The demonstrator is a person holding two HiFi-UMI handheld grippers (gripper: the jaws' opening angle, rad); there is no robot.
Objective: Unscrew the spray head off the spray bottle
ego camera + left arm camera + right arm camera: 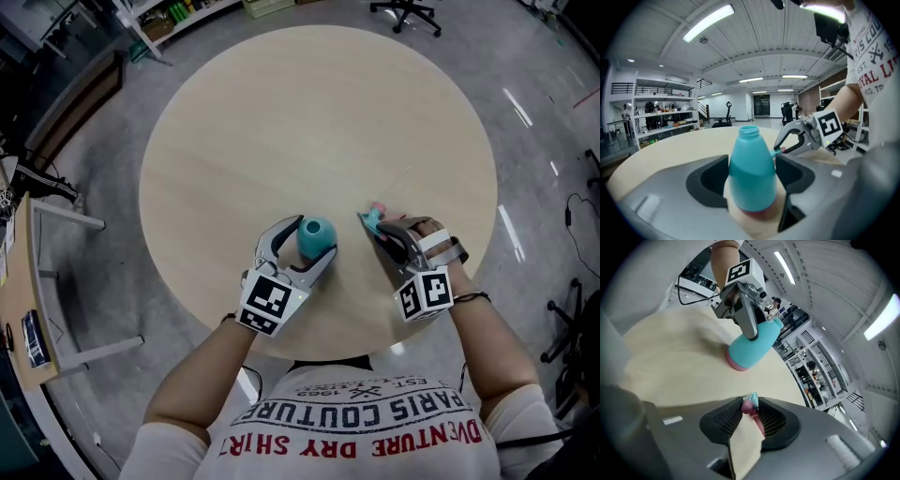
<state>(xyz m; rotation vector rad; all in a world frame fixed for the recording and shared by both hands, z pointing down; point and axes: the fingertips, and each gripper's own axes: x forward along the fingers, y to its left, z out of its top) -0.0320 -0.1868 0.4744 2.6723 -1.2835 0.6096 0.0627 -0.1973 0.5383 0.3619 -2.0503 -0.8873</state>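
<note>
The teal spray bottle [316,232] with a pink base stands upright on the round wooden table [319,112], and its neck is bare and open [750,131]. My left gripper [313,240] is shut on the bottle's body, with a pad on each side [752,164]. To its right, my right gripper [378,225] is low over the table, apart from the bottle, and shut on the small teal and pink spray head [372,217]. In the right gripper view the spray head [751,405] sits pinched at the jaw tips, and the bottle [752,345] lies beyond it.
The table's near edge is close to the person's body. An office chair [408,11] stands beyond the far edge. Shelving [178,14] is at the upper left, and a desk [19,309] stands on the left over grey floor.
</note>
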